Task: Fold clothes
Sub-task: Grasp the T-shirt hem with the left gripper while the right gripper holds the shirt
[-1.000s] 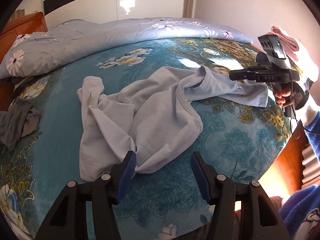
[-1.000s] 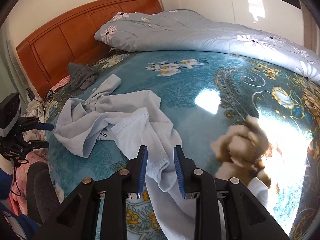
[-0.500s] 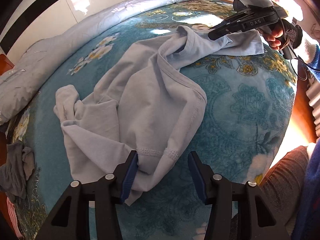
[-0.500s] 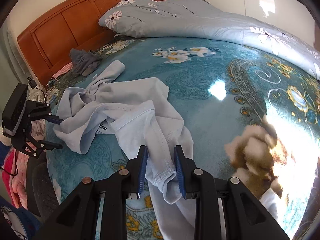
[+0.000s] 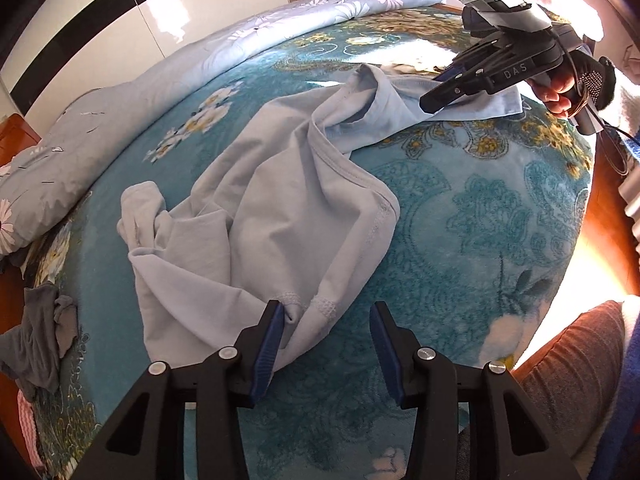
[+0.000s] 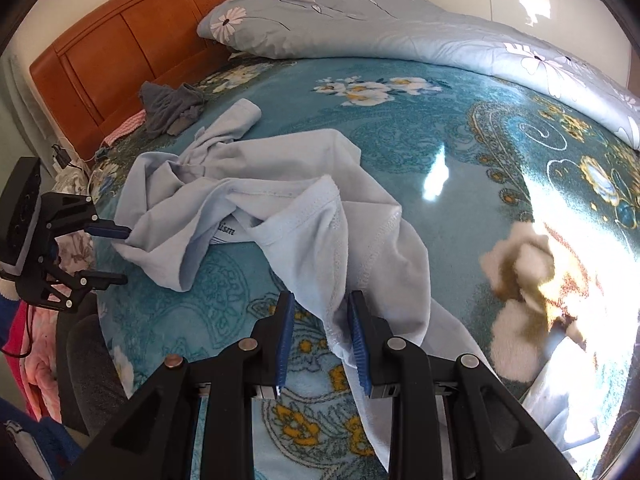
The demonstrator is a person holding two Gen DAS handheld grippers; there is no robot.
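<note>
A crumpled pale blue shirt [image 5: 280,216] lies on the teal floral bedspread [image 5: 500,240]; it also shows in the right wrist view [image 6: 280,216]. My left gripper [image 5: 326,322] is open at the shirt's near hem, and its left finger touches the cloth. My right gripper [image 6: 320,320] is open with a strip of the shirt's far end hanging between its fingers, against the right one. Each gripper shows in the other's view: the right gripper [image 5: 430,100] over the far end, the left gripper [image 6: 120,256] at the shirt's left edge.
A grey garment [image 6: 172,106] lies near the wooden headboard [image 6: 120,40]. A pale floral duvet [image 6: 400,28] runs along the far side. A beige plush toy [image 6: 520,264] lies in bright sun at the right. The bed edge [image 5: 572,280] drops off at the right.
My left gripper has moved in to the shirt's hem and now touches it. My right gripper has opened wider around the cloth strip and moved closer over the shirt.
</note>
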